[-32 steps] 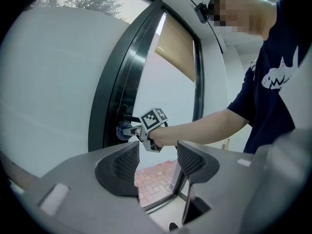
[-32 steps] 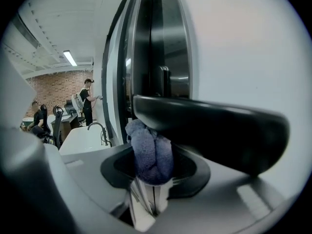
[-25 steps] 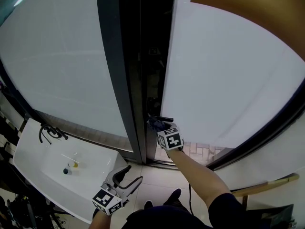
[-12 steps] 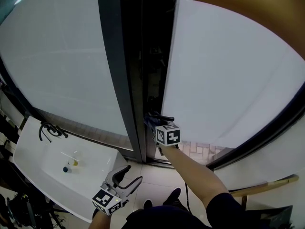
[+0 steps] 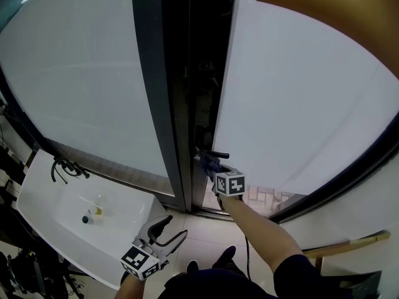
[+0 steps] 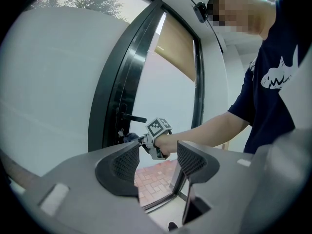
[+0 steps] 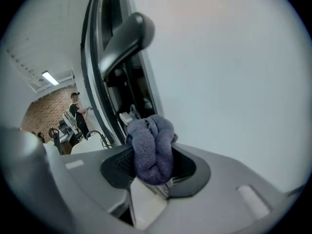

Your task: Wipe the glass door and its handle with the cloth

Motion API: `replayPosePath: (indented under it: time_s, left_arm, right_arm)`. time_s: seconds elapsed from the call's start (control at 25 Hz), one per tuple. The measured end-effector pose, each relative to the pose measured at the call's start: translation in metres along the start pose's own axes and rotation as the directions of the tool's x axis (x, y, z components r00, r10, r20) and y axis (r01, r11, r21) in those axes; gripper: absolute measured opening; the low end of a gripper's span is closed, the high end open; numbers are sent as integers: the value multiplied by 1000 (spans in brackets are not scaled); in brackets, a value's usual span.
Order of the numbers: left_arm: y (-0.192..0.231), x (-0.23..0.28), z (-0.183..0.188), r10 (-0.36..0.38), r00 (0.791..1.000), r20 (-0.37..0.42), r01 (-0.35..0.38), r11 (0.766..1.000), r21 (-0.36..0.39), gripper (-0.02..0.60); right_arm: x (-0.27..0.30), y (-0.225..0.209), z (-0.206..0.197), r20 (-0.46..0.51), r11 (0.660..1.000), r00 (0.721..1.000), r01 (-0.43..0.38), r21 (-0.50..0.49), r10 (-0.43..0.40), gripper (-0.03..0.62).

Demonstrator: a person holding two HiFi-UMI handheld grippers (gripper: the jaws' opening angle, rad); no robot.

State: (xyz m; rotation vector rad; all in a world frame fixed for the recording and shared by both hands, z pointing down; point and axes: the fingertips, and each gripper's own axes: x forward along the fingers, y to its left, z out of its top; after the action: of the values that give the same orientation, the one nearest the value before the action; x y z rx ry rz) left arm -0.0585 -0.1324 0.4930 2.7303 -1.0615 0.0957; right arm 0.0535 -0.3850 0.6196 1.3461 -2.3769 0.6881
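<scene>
The cloth is a thick, purple-grey wad that looks light, soft and limp. I judge it will squash flat against a pane and fold round a bar without slipping much. It is best held by its bunched middle, as it is now, so that a loose lump sits ahead of the jaws. The right hand-held gripper is clamped on it, with the wad bulging out in front. It sits just below the dark lever handle, at the edge of the glass door. I cannot tell whether the cloth touches either of them. The glass is hard and smooth and probably scratches easily, so only cloth should press on it, not bare jaws. The handle is stiff but may swing down if leaned on. The right arm is stretched well forward from the body, with the forearm nearly straight. The left hand-held gripper hangs low near the person's feet, beside the white sink. Its jaws are apart with nothing between them.
</scene>
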Motion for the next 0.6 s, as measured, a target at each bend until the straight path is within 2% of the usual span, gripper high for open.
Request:
replayPosePath:
  time_s: [0.2,0.44,0.6]
  left_arm:
    - [4,-2,-7,9,1000,-15,-9,1000,-10,241]
    - [8,1,-6,28,999,-29,-28,1000,-7,241]
    - [10,-1,-8,47,998,-37,-48,999,-16,241]
  right_arm:
    - [8,4,-40,-49,995,997,-57,80,61,150]
    - [29,22,-11,59,975,990,-136,176,127,150]
    - [42,26,-2,74,962,988,-148,227,135,150]
